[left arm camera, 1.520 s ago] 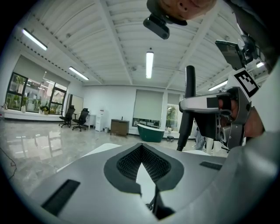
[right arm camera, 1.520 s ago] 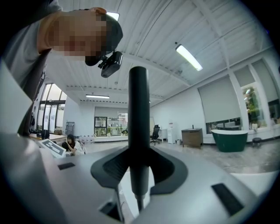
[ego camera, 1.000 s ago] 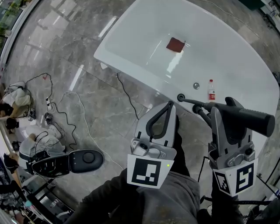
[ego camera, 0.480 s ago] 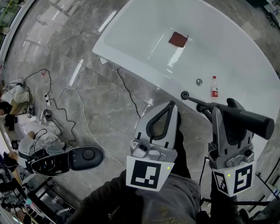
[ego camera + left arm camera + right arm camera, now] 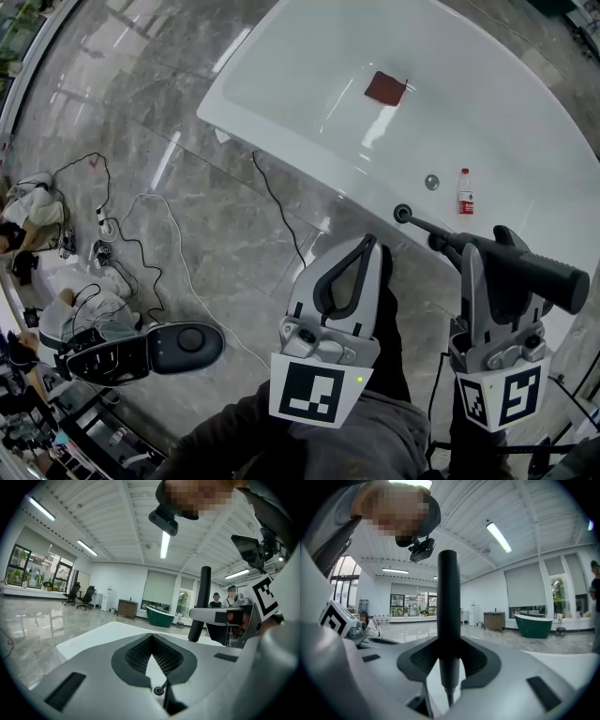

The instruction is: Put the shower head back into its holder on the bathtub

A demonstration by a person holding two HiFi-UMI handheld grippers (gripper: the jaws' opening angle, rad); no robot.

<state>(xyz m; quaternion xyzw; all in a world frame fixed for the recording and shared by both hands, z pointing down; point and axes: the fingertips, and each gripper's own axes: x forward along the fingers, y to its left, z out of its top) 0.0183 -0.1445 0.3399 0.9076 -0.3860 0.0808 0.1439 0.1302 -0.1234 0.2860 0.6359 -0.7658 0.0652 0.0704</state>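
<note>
The white bathtub (image 5: pixel 525 178) fills the upper head view, with a round chrome fitting (image 5: pixel 431 182) on its near rim. My right gripper (image 5: pixel 487 248) is shut on the black shower head (image 5: pixel 534 270), whose thin end (image 5: pixel 404 214) reaches toward the rim just short of that fitting. In the right gripper view the shower head (image 5: pixel 449 616) stands upright between the jaws. My left gripper (image 5: pixel 368 248) hangs beside it, shut and empty, over the floor in front of the tub. In the left gripper view the jaws meet with nothing in them, and the shower head (image 5: pixel 200 603) shows at the right.
A small red-labelled bottle (image 5: pixel 465 191) stands on the rim next to the fitting. A dark red cloth (image 5: pixel 385 88) lies inside the tub. Cables (image 5: pixel 150 244) trail over the marble floor, and a black device (image 5: pixel 150 349) sits at the lower left. People stand at the room's edges.
Both grippers have sunk a little, the right one carrying the shower head with it. The jaws of both look the same as before.
</note>
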